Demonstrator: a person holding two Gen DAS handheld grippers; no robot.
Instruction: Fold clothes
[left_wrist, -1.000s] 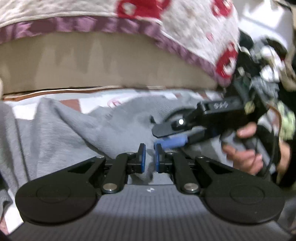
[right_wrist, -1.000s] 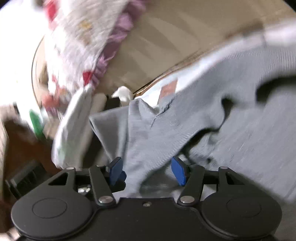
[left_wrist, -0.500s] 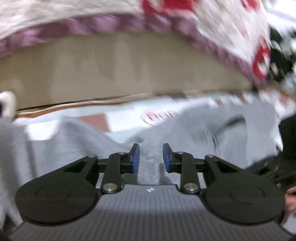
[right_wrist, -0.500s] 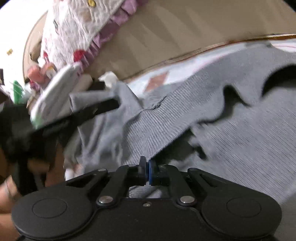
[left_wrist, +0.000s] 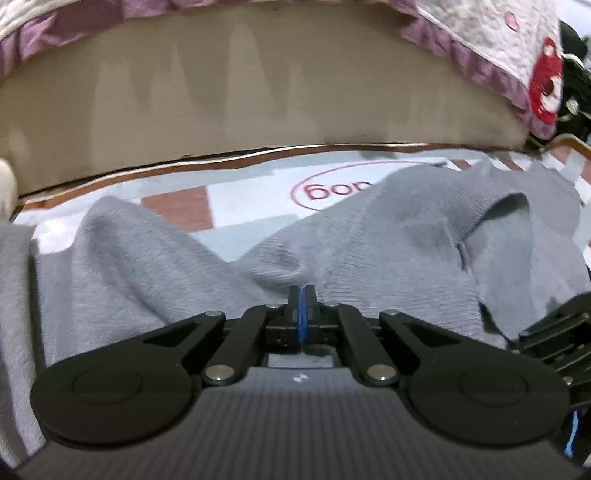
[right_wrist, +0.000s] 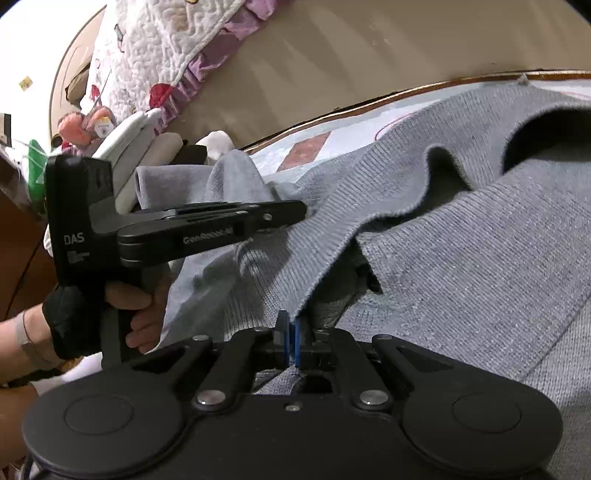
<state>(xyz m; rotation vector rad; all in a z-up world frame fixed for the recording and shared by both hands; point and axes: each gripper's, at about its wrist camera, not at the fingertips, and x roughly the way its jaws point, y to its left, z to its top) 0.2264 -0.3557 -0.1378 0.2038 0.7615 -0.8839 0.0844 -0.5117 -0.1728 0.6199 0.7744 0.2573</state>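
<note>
Left wrist — left gripper now pinches sweater.

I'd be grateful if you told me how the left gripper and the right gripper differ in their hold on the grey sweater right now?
The left gripper pinches a raised ridge in the grey sweater, while the right gripper clamps a ribbed edge. In the right wrist view the left gripper lies level, entering from the left; the right gripper points forward into the cloth. Both have their jaws shut on the fabric.

A beige bed side rises behind a patterned mat, with a purple-frilled quilt draped above.
</note>
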